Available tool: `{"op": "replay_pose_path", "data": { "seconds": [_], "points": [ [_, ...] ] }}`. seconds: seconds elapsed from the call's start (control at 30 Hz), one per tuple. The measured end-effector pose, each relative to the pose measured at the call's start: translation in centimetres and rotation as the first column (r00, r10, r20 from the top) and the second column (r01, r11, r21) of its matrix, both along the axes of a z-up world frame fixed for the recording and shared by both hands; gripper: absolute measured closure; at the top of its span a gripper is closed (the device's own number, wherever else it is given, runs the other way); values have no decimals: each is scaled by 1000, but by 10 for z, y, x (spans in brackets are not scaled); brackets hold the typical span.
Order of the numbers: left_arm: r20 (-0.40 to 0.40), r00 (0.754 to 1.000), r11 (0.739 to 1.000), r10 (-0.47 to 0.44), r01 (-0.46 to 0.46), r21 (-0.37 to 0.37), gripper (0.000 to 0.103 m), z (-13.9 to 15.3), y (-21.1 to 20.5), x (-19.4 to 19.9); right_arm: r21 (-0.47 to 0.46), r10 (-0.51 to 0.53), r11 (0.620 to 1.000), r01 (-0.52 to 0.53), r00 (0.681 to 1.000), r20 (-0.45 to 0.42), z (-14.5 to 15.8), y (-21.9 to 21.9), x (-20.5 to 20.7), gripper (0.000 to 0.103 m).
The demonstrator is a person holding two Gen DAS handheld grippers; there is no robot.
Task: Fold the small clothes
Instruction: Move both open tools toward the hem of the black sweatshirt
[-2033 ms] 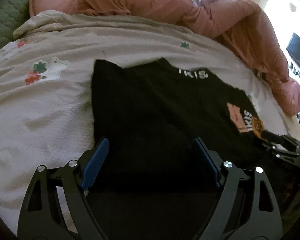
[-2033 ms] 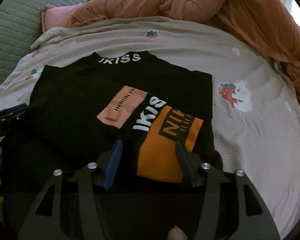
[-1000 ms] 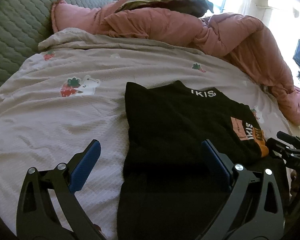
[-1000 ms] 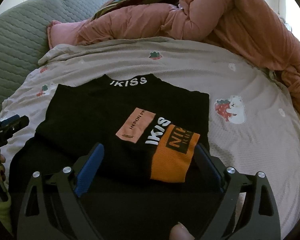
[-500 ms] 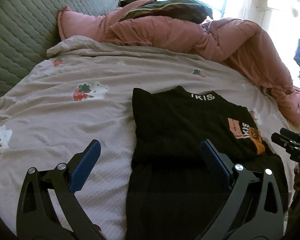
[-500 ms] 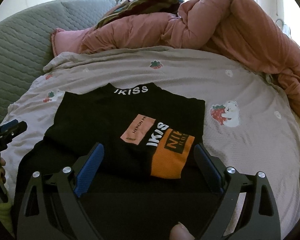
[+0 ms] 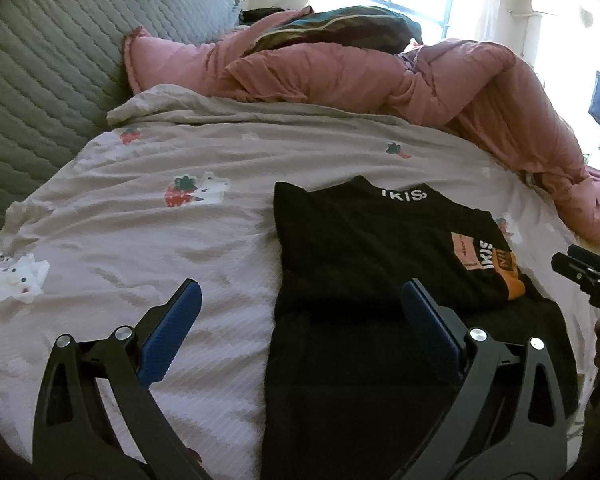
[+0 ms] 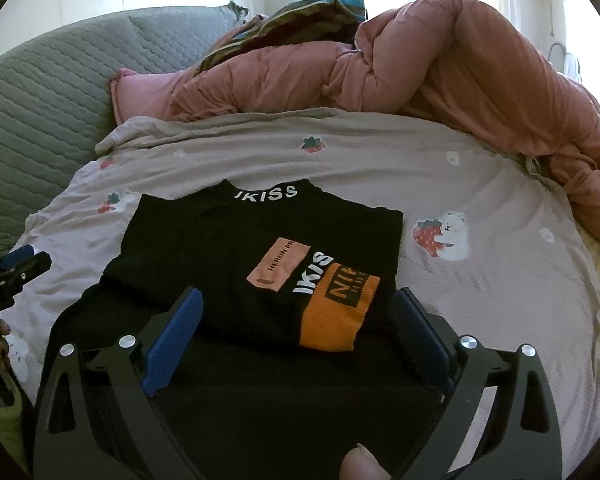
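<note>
A black sweater (image 8: 236, 256) with white "IKISS" lettering at the collar is laid flat on the strawberry-print bedsheet (image 8: 480, 184), collar away from the cameras. A sleeve with an orange cuff (image 8: 340, 308) and a pink patch is folded across the chest, and the far side edge is seen tucked straight in the left wrist view — so the sideways folds are judged to be done. The lower body of the garment is spread toward the cameras, unfolded; a bottom-to-collar fold is judged to remain.

The left gripper (image 7: 300, 332) is held above the sweater's left edge with its jaws wide apart, nothing between them. The right gripper (image 8: 300, 332) is poised over the hem near the cuff, jaws likewise spread and empty.

No containers are seen. Beyond the sheet, a pink duvet (image 8: 440, 68) is bunched along the far side, and a grey quilted headboard (image 7: 48, 64) is seen at the left.
</note>
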State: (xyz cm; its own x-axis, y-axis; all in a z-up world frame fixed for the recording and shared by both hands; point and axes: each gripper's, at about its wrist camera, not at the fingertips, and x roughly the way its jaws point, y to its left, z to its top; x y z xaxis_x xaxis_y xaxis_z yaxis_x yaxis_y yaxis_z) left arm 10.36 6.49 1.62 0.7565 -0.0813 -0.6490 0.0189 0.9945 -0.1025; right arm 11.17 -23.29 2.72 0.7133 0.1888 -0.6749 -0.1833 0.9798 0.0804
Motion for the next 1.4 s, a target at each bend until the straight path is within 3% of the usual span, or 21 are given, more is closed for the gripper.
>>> {"op": "replay_pose_path", "data": {
  "seconds": [0.37, 1.4],
  "points": [
    [0, 1000, 999, 12, -12, 44, 9, 5, 3, -22, 12, 16, 1000, -16, 1000, 20, 10, -7, -19, 7],
    [-78, 997, 999, 5, -2, 35, 9, -8, 0, -75, 25, 10, 1000, -10, 1000, -12, -6, -52, -77, 7]
  ]
}}
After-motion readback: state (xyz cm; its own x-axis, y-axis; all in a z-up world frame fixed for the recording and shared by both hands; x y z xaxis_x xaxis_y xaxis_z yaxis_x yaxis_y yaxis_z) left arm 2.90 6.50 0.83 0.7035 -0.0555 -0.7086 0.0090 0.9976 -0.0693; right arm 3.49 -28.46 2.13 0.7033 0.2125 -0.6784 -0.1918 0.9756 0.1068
